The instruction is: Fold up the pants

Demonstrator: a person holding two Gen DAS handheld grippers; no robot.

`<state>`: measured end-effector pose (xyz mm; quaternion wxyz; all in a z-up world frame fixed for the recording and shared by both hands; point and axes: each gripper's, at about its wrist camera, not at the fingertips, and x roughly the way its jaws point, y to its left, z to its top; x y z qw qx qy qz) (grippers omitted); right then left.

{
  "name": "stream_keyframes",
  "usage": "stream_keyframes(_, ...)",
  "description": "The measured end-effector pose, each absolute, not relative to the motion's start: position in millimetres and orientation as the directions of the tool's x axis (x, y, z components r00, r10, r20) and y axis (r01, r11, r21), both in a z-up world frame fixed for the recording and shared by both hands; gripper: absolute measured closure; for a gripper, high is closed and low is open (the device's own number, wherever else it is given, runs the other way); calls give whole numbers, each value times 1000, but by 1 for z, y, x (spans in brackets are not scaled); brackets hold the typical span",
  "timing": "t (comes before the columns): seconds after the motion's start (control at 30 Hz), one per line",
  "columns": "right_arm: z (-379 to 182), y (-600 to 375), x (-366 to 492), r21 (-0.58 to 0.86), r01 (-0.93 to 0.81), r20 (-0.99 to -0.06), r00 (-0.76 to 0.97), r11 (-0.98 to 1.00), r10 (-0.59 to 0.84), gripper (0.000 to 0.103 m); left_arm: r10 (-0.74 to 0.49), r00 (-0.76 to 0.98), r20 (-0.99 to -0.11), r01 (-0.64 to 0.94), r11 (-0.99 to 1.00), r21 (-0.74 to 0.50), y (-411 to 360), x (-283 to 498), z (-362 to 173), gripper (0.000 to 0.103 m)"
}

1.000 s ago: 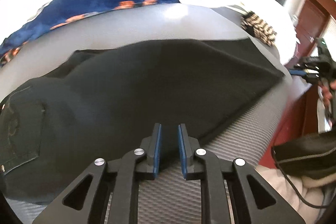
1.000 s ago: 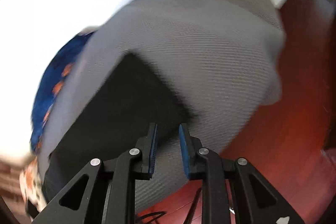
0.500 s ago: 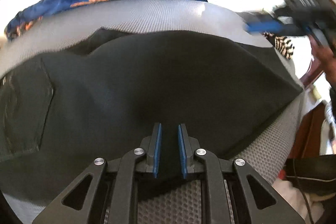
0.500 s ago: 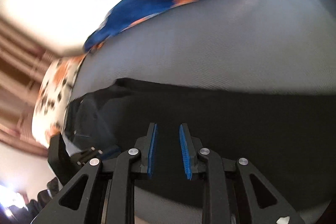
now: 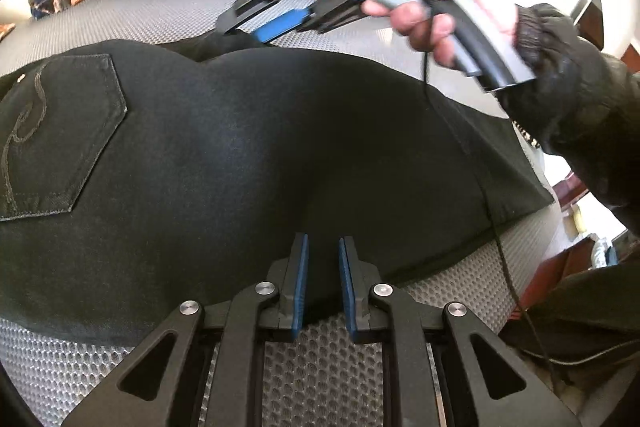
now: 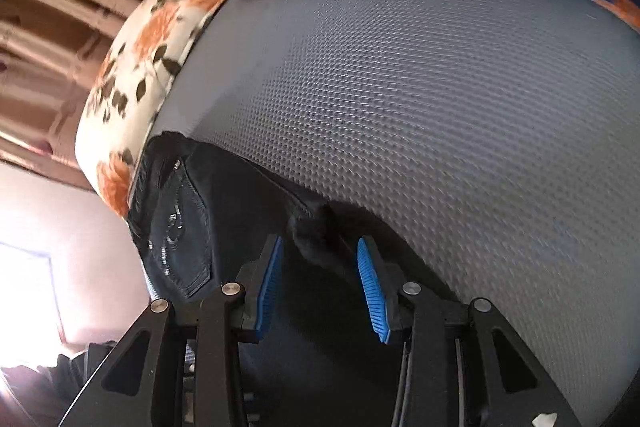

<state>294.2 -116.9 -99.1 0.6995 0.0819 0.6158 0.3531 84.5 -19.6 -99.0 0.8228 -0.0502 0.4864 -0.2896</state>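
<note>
Black pants, back pocket uppermost, are laid lengthwise along the grey mesh bed's near edge, whose hem is clamped by the left tool, while the right tool is opening over the crotch fold.

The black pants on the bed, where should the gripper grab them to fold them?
Probably at the bunched far edge near the crotch of the pants, coming down from above. That lump stands up off the grey mat, so the right gripper, its jaws opening around it, can pinch it.
</note>
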Motion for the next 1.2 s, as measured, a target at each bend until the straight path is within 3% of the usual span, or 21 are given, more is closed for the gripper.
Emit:
stream_keyframes(0.03, -105, -111, 297, 560, -397, -800, -32, 727, 599, 67, -529, 358, -769, 428, 826, -368, -19, 84, -99, 86)
stream_keyframes(0.07, -108, -108, 297, 586, -397, -785, -60, 707, 617, 84, -531, 358, -768, 427, 824, -371, -19, 84, -99, 86)
stream_keyframes(0.1, -108, -104, 297, 595, -403, -778, -75, 695, 623, 92, -533, 357, -767, 425, 824, -375, -17, 85, -99, 86)
stream_keyframes(0.3, -85, -95, 308, 535, -451, -791, 28, 714, 611, 95, -548, 360, -755, 417, 819, -395, -10, 86, -101, 86)
stream_keyframes(0.4, -101, -85, 313, 434, -477, -843, 83, 764, 531, 96, -548, 364, -753, 421, 818, -392, -9, 84, -102, 86)
stream_keyframes(0.5, -113, -86, 320, 443, -447, -842, 88, 777, 532, 96, -530, 371, -763, 435, 825, -361, -12, 81, -99, 86)
stream_keyframes(0.53, -113, -86, 321, 445, -446, -842, 85, 777, 532, 96, -526, 369, -766, 432, 827, -360, -14, 81, -98, 86)
stream_keyframes(0.77, -85, -111, 317, 503, -435, -804, 80, 747, 589, 64, -444, 464, -766, 406, 876, -261, -3, 103, -68, 86)
stream_keyframes(1.0, -99, -128, 304, 461, -480, -840, 35, 747, 541, 64, -360, 513, -779, 328, 921, -209, 11, 159, -69, 86)
stream_keyframes(1.03, -101, -128, 303, 461, -486, -839, 34, 742, 543, 66, -342, 520, -783, 311, 929, -199, 13, 163, -72, 86)
stream_keyframes(1.1, -102, -125, 301, 454, -512, -832, 49, 729, 552, 97, -295, 518, -803, 276, 946, -170, 19, 168, -79, 86)
stream_keyframes(1.2, -97, -120, 298, 425, -547, -836, 68, 721, 544, 99, -306, 508, -805, 241, 948, -208, 34, 169, -88, 86)
